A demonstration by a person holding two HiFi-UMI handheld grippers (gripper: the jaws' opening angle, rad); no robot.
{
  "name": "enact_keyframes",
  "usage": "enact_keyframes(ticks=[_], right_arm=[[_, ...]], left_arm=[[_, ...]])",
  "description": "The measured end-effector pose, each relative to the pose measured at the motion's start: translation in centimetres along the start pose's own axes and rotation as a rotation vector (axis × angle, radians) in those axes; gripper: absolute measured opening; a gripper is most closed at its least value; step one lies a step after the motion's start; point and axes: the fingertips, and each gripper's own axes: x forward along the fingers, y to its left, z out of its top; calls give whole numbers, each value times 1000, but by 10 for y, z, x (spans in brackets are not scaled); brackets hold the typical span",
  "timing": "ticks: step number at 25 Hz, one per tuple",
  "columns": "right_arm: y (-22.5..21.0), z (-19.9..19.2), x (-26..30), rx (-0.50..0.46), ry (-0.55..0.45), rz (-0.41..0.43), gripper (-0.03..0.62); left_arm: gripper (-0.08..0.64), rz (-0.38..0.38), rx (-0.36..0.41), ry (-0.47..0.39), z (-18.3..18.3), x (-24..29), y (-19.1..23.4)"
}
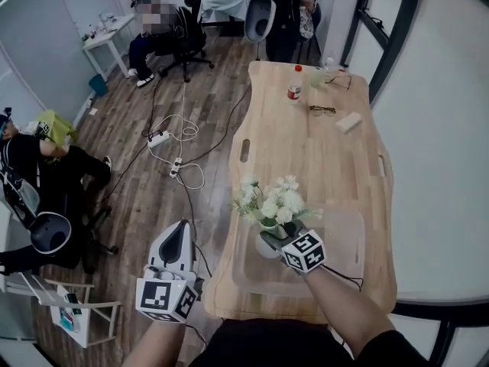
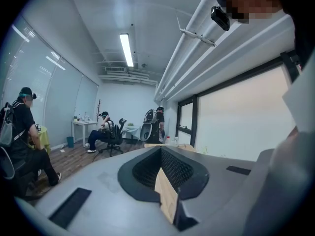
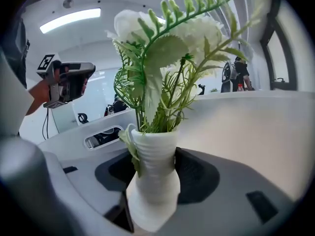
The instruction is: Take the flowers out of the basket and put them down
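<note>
White flowers with green fern leaves [image 1: 276, 202] stand in a ribbed white vase [image 1: 267, 244]. The vase sits inside a clear plastic basket [image 1: 345, 222] near the front of the wooden table [image 1: 306, 159]. My right gripper [image 1: 275, 245] reaches in from the front, and its jaws are shut on the vase. In the right gripper view the vase [image 3: 153, 171] fills the gap between the dark pads of that gripper [image 3: 155, 173], and the flowers [image 3: 167, 48] rise above. My left gripper [image 1: 182, 228] hangs left of the table over the floor, jaws shut with nothing in them [image 2: 161, 154].
At the far end of the table are a red-capped bottle [image 1: 294, 90], a pair of glasses [image 1: 322, 110] and a small white box [image 1: 348, 122]. Cables and a power strip [image 1: 162, 137] lie on the wooden floor. People sit at the left and back.
</note>
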Motion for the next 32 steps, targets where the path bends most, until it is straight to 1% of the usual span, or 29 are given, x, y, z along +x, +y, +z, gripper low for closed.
enact_keyframes(ticks=[4, 10, 18, 32], right_arm=[[8, 6, -5, -17, -22, 21, 252], [15, 24, -17, -45, -61, 28, 252], [19, 47, -40, -70, -117, 12, 252], [16, 75, -82, -106, -163, -22, 252]], left_arm=[[5, 1, -9, 1, 0, -2, 1], [5, -6, -11, -4, 1, -1, -1], [5, -31, -18, -16, 2, 0, -11], [5, -99, 15, -41, 16, 7, -49]])
